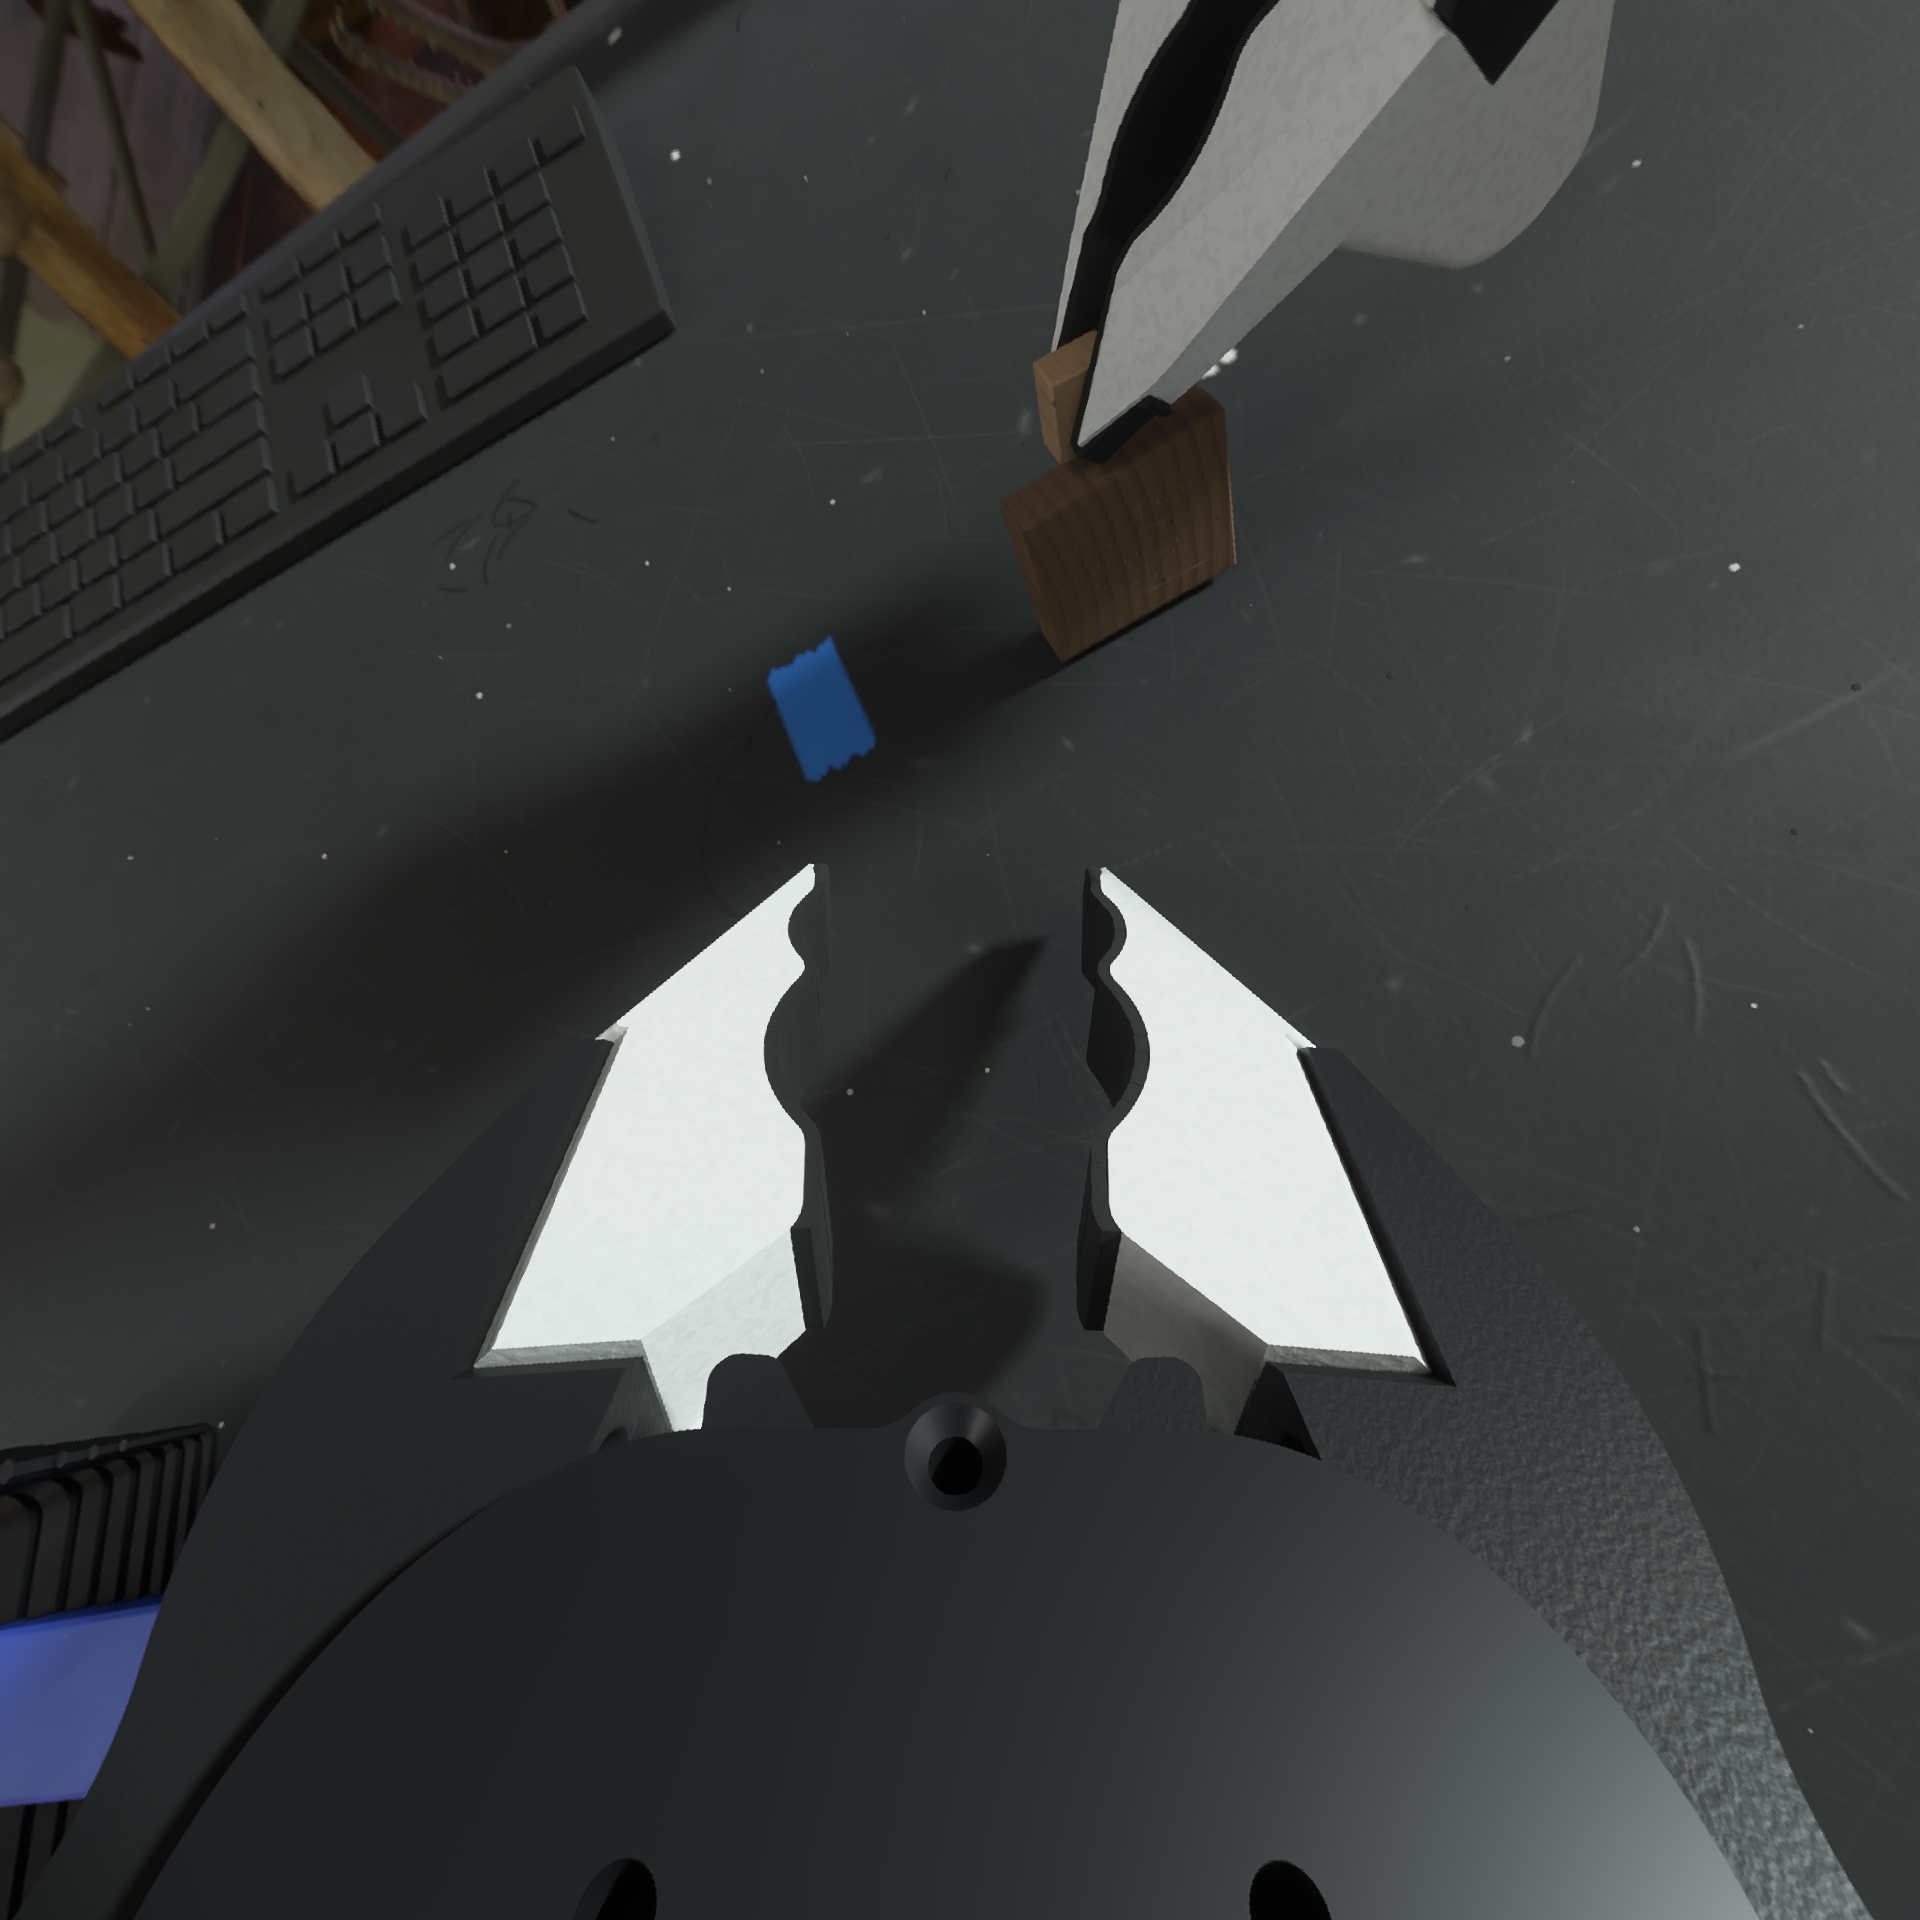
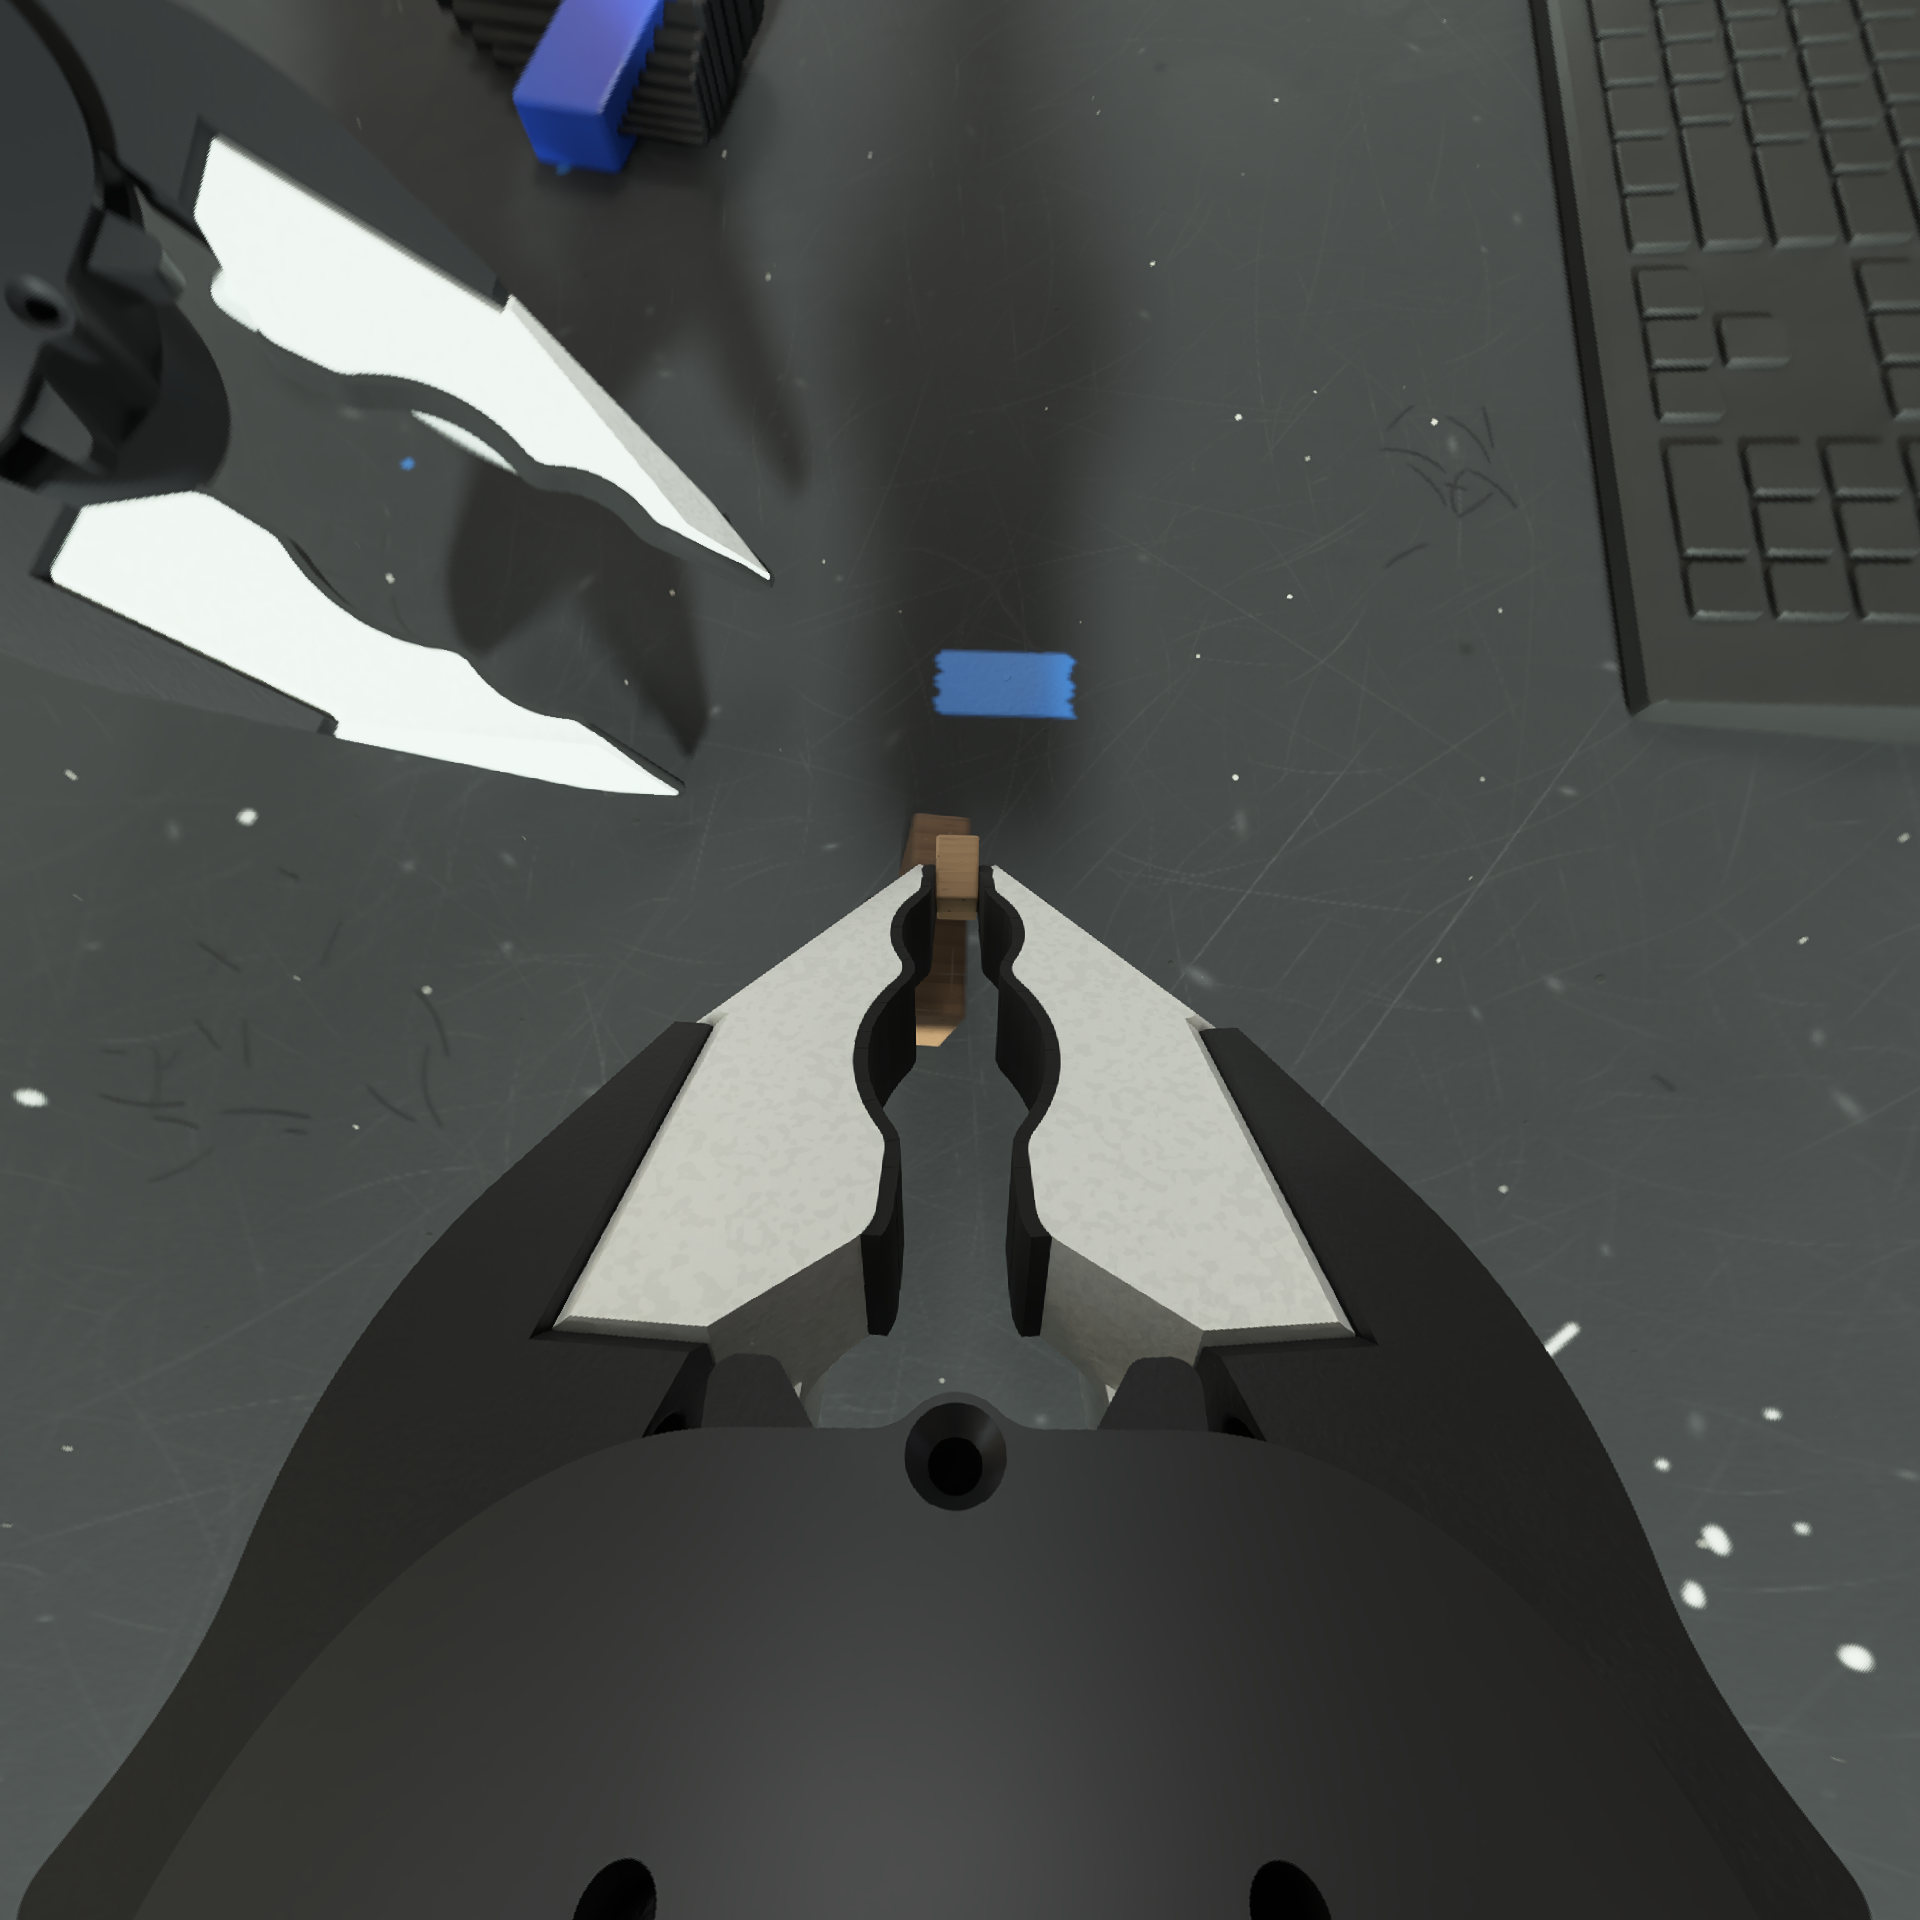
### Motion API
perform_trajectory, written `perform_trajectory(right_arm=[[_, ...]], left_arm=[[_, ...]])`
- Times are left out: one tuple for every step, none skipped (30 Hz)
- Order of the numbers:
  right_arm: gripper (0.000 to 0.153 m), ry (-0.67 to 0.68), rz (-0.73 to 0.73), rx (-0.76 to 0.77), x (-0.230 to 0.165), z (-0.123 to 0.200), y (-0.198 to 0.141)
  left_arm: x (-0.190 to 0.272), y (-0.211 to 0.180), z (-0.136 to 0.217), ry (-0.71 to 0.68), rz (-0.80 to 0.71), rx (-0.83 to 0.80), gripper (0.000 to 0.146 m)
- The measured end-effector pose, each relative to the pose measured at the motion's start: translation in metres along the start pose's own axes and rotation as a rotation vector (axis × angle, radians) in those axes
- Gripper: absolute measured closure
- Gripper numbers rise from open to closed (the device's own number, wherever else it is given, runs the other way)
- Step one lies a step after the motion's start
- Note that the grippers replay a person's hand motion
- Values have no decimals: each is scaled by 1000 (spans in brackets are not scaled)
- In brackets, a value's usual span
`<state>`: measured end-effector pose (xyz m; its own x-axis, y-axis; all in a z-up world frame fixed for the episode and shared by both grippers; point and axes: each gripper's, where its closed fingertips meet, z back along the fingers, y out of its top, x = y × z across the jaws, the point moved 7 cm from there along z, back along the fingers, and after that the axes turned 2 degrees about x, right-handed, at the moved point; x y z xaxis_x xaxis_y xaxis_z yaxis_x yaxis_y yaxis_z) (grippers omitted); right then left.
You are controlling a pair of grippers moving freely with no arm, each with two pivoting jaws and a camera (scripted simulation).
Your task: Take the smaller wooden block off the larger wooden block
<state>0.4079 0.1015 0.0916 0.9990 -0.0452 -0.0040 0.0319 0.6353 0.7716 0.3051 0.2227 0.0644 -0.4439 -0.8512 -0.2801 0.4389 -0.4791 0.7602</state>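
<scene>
The larger dark wooden block (image 1: pixel 1127 535) stands on the dark table, with the smaller, lighter wooden block (image 1: pixel 1062 400) at its top edge. My right gripper (image 1: pixel 1117 436) comes down from above and its fingers close around the smaller block. In the right wrist view the gripper (image 2: pixel 956 881) has its tips pressed on both sides of the smaller block (image 2: pixel 956 864), and the larger block (image 2: pixel 940 987) shows below between the fingers. I cannot tell whether the two blocks still touch. My left gripper (image 1: pixel 956 883) is open and empty, short of the blocks; it also shows in the right wrist view (image 2: pixel 722 686).
A blue tape patch (image 1: pixel 821 709) (image 2: pixel 1005 686) lies on the table between the grippers. A dark keyboard (image 1: pixel 312 395) (image 2: pixel 1766 312) lies to one side. A black ribbed object with a blue part (image 2: pixel 623 83) (image 1: pixel 73 1621) sits near the left gripper.
</scene>
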Motion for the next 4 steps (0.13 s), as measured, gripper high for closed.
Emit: perform_trajectory(right_arm=[[145, 9, -28, 12, 1, 1, 0], [145, 15, -51, 26, 2, 2, 0], [145, 22, -70, 40, 2, 3, 0], [145, 28, -89, 48, 2, 3, 0]], left_arm=[[0, 1, 1, 6, -5, 8, 97], [0, 2, 1, 25, -15, 19, 97], [0, 4, 2, 43, -20, 38, 97], [0, 5, 2, 51, -15, 54, 98]])
